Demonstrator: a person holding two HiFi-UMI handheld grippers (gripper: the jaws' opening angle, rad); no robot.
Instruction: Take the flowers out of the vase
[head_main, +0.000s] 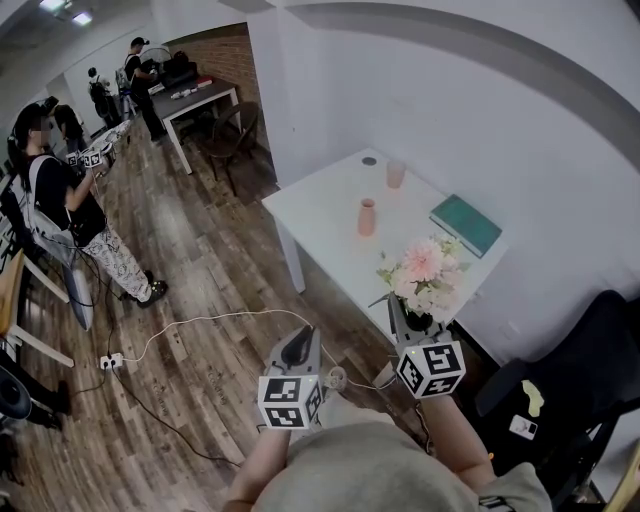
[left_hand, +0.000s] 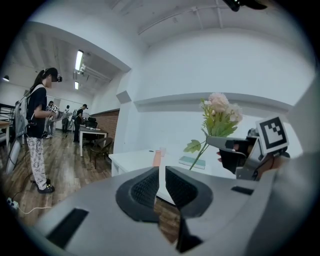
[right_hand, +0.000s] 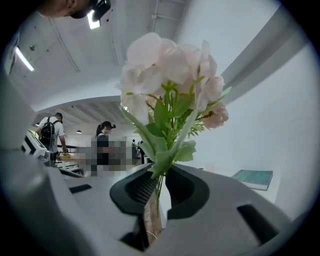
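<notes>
While the book (head_main: 466, 224) at the table's (head_main: 320, 215) far right edge is too small for me to read, the only print I can make out is the black-and-white square markers on each gripper's cube. In the head view the stem ends are hidden behind the right gripper (right_hand: 160, 182), whose fingers are clamped on the green stems of the flowers (right_hand: 170, 75), holding the blooms in the air by the table's near edge, clear of the pink vase (head_main: 367, 216) near its middle. My left gripper (left_hand: 161, 182) has its fingers a narrow slit apart with nothing between them.
</notes>
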